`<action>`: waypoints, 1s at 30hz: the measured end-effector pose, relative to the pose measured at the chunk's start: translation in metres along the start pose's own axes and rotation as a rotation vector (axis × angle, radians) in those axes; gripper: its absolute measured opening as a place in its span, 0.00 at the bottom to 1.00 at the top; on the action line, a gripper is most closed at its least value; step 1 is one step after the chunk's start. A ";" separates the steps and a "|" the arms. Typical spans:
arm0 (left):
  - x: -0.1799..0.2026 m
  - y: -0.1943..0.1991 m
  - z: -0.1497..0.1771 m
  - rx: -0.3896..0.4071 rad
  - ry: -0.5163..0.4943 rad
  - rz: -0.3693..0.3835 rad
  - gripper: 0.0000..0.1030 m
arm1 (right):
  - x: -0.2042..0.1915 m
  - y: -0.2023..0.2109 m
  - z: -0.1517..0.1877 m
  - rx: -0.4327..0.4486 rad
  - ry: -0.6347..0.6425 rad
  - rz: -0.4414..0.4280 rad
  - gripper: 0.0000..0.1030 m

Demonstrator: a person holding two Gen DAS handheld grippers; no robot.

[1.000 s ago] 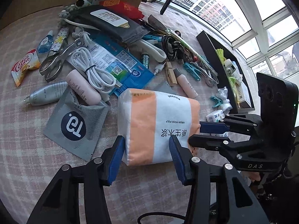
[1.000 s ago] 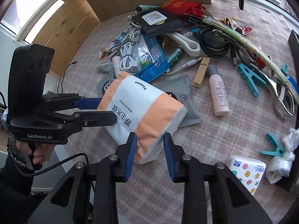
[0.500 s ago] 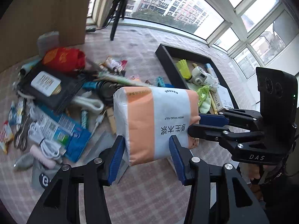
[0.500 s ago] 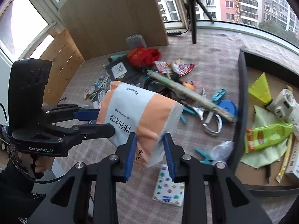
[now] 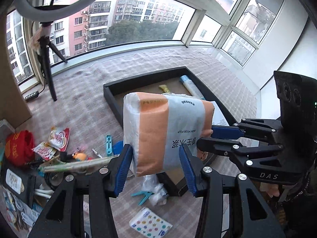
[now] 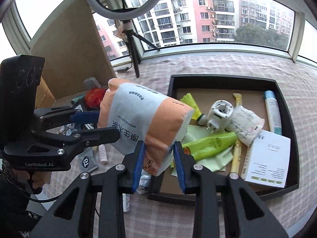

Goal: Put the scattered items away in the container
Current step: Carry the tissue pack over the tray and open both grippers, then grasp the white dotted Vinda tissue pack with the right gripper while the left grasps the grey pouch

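Item: tissue pack (image 5: pixel 166 132), orange and white, held off the table, above the near left edge of the black tray (image 6: pixel 285 97). My left gripper (image 5: pixel 156 170) clamps one end; my right gripper (image 6: pixel 158 162) clamps the other. In tray: green tube (image 6: pixel 210 144), white booklet (image 6: pixel 267 158), yellow shuttlecock (image 6: pixel 192 107).

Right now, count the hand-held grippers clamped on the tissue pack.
2. The left hand-held gripper pinches the tissue pack at one end, the right hand-held gripper at the other. None seems hidden.
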State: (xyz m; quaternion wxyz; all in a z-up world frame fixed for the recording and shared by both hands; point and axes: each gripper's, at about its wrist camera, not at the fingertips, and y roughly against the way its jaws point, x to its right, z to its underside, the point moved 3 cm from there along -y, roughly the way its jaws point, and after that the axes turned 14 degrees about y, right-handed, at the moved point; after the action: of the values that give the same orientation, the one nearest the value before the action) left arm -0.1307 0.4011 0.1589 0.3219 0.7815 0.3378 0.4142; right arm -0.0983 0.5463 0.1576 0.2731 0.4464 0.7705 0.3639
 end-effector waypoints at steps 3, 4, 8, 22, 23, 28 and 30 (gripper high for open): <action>0.017 -0.018 -0.011 -0.010 -0.018 0.001 0.44 | 0.020 0.007 0.003 0.002 -0.024 0.055 0.28; 0.022 -0.023 -0.014 -0.009 -0.019 -0.006 0.44 | 0.027 0.009 0.003 0.005 -0.026 0.098 0.29; 0.029 -0.028 -0.024 0.027 -0.018 -0.079 0.46 | 0.048 0.019 0.003 0.018 -0.034 0.314 0.41; -0.017 0.018 -0.019 0.090 0.033 -0.150 0.46 | 0.009 0.007 -0.003 0.053 0.080 0.270 0.54; -0.024 0.025 -0.015 0.092 0.038 -0.158 0.46 | 0.002 0.005 -0.002 0.053 0.096 0.259 0.54; -0.073 0.054 0.018 0.088 0.080 -0.231 0.46 | -0.037 -0.009 0.015 0.016 0.138 0.171 0.54; -0.094 0.060 0.037 0.066 0.124 -0.246 0.46 | -0.051 -0.017 0.026 -0.014 0.157 0.154 0.54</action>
State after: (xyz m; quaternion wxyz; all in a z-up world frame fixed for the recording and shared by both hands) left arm -0.1234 0.2845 0.1496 0.3229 0.7173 0.4637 0.4077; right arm -0.0646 0.5037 0.1335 0.1861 0.4723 0.7506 0.4230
